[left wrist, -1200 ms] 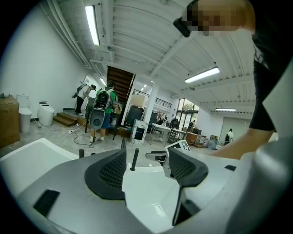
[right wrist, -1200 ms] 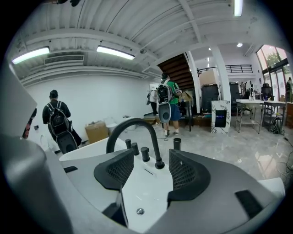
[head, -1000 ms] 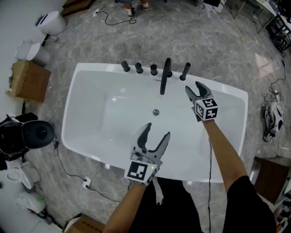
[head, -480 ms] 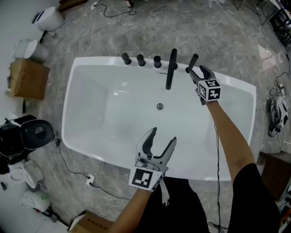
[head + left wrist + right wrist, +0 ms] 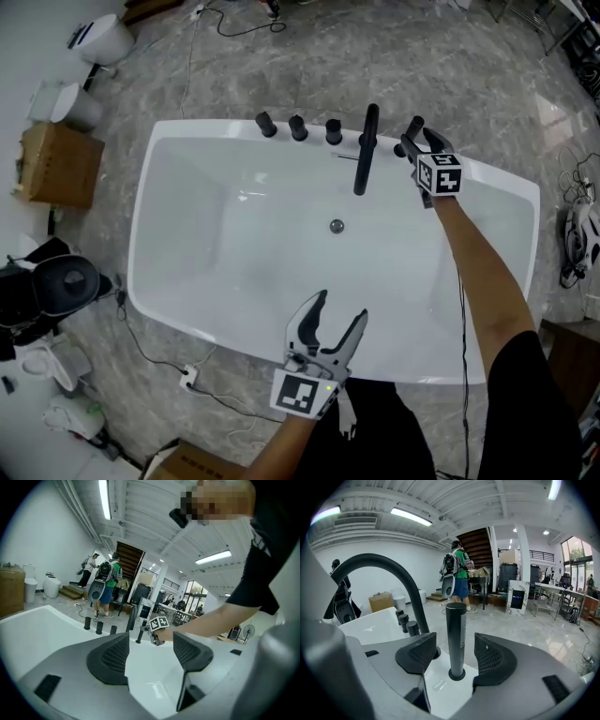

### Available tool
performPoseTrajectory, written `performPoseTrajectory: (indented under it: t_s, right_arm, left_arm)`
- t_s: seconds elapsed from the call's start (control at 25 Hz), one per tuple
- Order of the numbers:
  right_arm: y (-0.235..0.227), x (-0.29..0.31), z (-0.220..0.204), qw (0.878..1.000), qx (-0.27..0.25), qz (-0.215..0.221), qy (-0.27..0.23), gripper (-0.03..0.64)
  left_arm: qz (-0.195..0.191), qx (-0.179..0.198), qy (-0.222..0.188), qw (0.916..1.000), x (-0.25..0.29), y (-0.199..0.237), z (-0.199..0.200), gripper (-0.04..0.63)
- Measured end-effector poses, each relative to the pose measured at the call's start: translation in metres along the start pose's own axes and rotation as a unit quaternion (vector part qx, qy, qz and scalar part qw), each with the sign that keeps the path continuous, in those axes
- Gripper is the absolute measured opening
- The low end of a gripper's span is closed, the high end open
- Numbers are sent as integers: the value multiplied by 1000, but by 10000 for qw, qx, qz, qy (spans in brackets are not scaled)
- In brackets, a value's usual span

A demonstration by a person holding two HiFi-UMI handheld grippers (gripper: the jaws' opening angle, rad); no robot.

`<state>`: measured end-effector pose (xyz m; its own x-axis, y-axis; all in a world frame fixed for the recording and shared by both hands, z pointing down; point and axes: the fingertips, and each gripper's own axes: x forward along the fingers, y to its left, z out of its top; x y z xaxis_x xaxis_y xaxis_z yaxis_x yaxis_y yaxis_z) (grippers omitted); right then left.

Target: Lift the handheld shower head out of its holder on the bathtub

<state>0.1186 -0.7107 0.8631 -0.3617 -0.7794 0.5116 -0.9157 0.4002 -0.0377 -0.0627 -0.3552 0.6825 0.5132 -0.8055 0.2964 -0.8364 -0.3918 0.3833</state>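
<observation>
Your right gripper [image 5: 417,142] is lined up on the handheld shower head [image 5: 413,126]. The head stands upright in its holder [image 5: 456,673] at the right end of the fixture row, on the far rim of the bathtub [image 5: 150,178]. In the right gripper view the black cylinder sits between the fingers [image 5: 418,656]. They're spread wide with a gap on both sides, so nothing's gripped yet.

The approach makes sense to me. The head is a straight stick in a round socket, so a finger on each side of the shaft sets you up to squeeze and pull straight up.

Your left gripper [image 5: 328,330] hangs over the near rim, well away from the action. Its fingers [image 5: 110,657] are open too, with nothing between them but a view across the tub. It looks parked there to stay out of the way.

On room to move, the faucet spout [image 5: 366,150] curves up near the head's left side, so I'd avoid drifting that way. The three knobs [image 5: 298,127] are further left and shouldn't matter. Above and to the right it's open air, with the rim's outer edge just behind. I can't see a hose from here, so lift gently in case one drags.
</observation>
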Motion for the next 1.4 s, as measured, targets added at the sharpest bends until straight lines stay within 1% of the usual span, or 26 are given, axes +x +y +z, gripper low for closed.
performPoseTrajectory:
  t_s: [0.2, 0.32, 0.36, 0.44, 0.48, 0.8, 0.92, 1.12, 1.28, 1.4]
  right_arm:
    - [-1, 13, 5, 9999, -97, 15, -40, 222]
    - [-2, 16, 4, 10000, -18, -15, -39, 221]
    - [-2, 16, 3, 10000, -19, -11, -12, 215]
    - [-2, 17, -1, 10000, -78, -31, 38, 140]
    - [-2, 17, -2, 9999, -88, -52, 45, 127]
    - [-3, 11, -1, 9998, -128, -77, 133, 123]
    - [-1, 5, 16, 9999, -160, -49, -14, 123]
    - [5, -15, 58, 9992, -299, 81, -262, 123]
    - [7, -39, 100, 9987, -166, 94, -482, 123]
    - [9, -58, 131, 9979, -134, 89, -627, 123]
  left_arm:
    - [13, -94, 86, 9999, -2, 3, -12, 268]
    - [8, -109, 102, 9999, -3, 4, -16, 268]
    - [4, -98, 108, 9999, -4, 4, -18, 268]
    - [5, -76, 119, 9999, -5, 4, -19, 268]
    - [13, -73, 122, 9999, -5, 4, -19, 268]
    - [88, -47, 88, 9999, -12, 6, -12, 261]
    - [73, -14, 54, 10000, -15, 4, -6, 238]
    - [89, 57, -33, 9999, -23, -3, 13, 210]
    - [104, 182, -125, 9997, -33, -12, 37, 170]
    - [134, 260, -222, 9993, -43, -19, 53, 123]
